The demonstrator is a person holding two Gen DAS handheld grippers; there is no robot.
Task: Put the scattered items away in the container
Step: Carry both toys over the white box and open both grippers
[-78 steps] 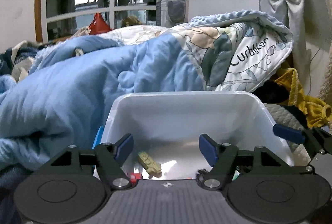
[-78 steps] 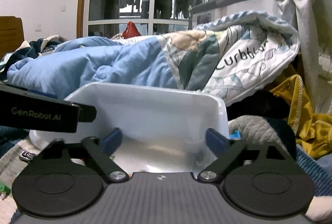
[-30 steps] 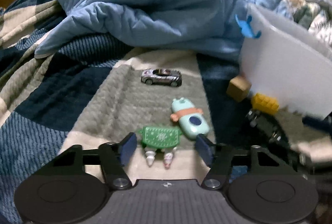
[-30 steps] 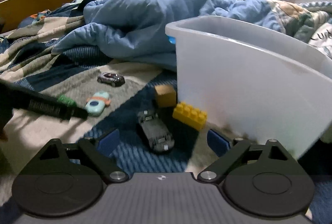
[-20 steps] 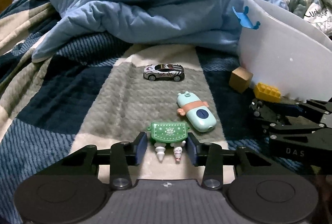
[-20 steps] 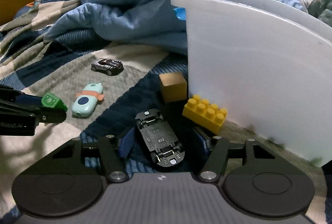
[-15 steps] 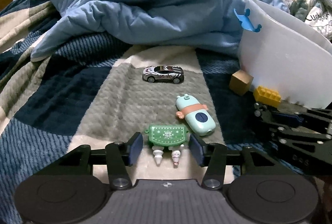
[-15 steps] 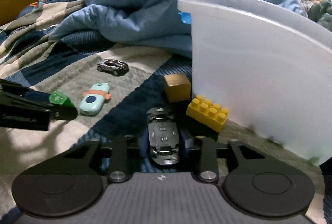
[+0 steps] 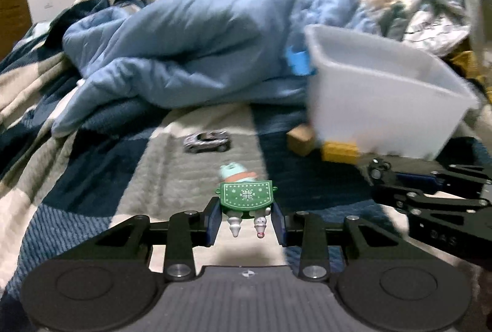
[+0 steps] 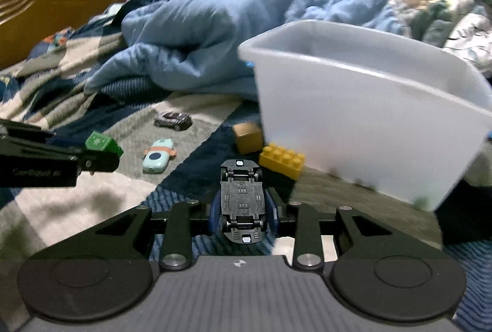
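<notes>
White bin (image 10: 369, 116), contents hidden

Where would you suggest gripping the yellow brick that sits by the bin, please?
Grip the yellow brick across its two long flat sides, coming from above. Its studs face up, and the white bin stands close behind it, so a level approach from that side is blocked.

A rumpled blue duvet (image 10: 215, 33) is heaped on a checked blanket (image 10: 77, 199); a wooden headboard (image 10: 55, 9) is seen behind.
</notes>
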